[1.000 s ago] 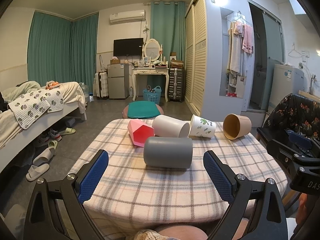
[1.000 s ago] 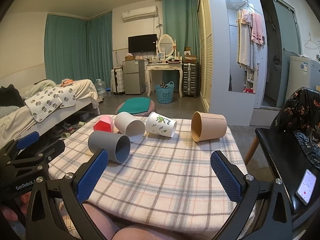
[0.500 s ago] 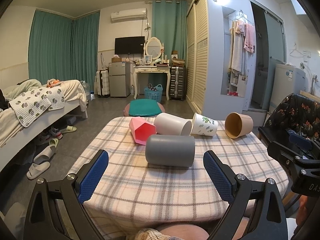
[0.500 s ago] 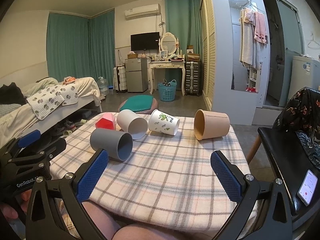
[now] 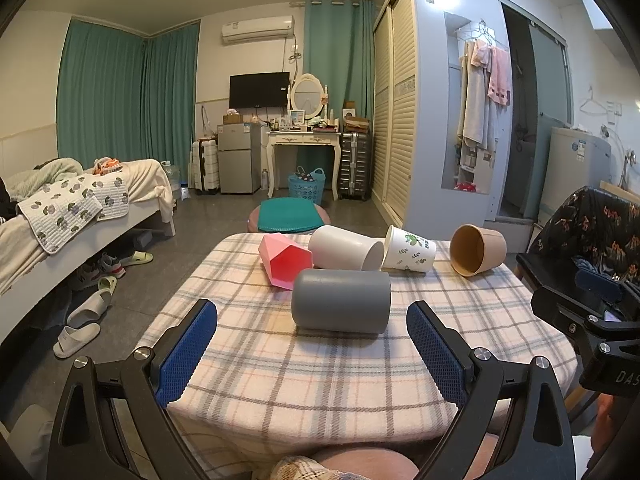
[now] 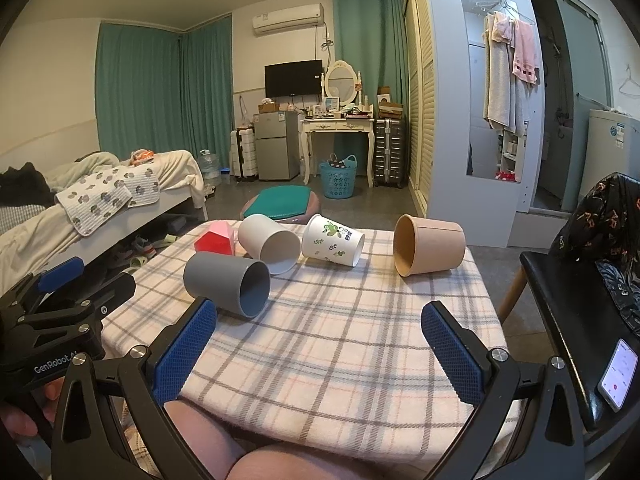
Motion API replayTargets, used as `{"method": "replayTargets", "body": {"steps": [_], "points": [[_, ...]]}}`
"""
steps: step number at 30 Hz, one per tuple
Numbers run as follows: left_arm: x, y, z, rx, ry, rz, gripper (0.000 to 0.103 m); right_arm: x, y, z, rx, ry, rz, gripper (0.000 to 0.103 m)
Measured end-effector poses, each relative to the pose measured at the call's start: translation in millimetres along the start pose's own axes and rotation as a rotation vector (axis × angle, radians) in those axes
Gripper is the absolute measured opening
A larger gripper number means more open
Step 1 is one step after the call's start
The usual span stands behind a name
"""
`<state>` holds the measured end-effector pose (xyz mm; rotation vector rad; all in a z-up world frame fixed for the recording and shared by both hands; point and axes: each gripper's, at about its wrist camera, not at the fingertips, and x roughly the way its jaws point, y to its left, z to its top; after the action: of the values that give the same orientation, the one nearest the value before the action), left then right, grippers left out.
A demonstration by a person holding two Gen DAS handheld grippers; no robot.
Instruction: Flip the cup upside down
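Observation:
Several cups lie on their sides on the checked tablecloth [image 5: 320, 364]. The grey cup [image 5: 341, 306] is nearest, its mouth to the right; it also shows in the right wrist view [image 6: 227, 283]. Behind it lie a pink cup [image 5: 283, 260], a white cup [image 5: 345, 248], a white cup with green leaves [image 5: 409, 249] and a tan cup [image 5: 478, 249]. My left gripper [image 5: 312, 344] is open and empty, just short of the grey cup. My right gripper [image 6: 319, 344] is open and empty over the tablecloth [image 6: 340, 340], with the tan cup [image 6: 428, 245] ahead.
A black chair [image 6: 568, 320] with a phone [image 6: 618, 374] on it stands at the table's right. A bed [image 5: 60, 216] is at the left, with shoes [image 5: 80, 320] on the floor. A round stool with a green cushion [image 5: 290, 220] stands behind the table.
Both grippers have moved slightly forward toward the cups and tilted a little. The cups have not moved, and both grippers stay open.

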<state>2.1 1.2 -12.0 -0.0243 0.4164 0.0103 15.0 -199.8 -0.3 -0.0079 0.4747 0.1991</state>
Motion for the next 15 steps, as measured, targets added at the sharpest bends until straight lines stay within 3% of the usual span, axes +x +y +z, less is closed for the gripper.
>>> {"method": "replayTargets", "body": {"steps": [15], "points": [[7.4, 10.8, 14.8, -0.023, 0.020, 0.012, 0.099, 5.9, 12.6, 12.6, -0.053, 0.016, 0.029, 0.103]]}}
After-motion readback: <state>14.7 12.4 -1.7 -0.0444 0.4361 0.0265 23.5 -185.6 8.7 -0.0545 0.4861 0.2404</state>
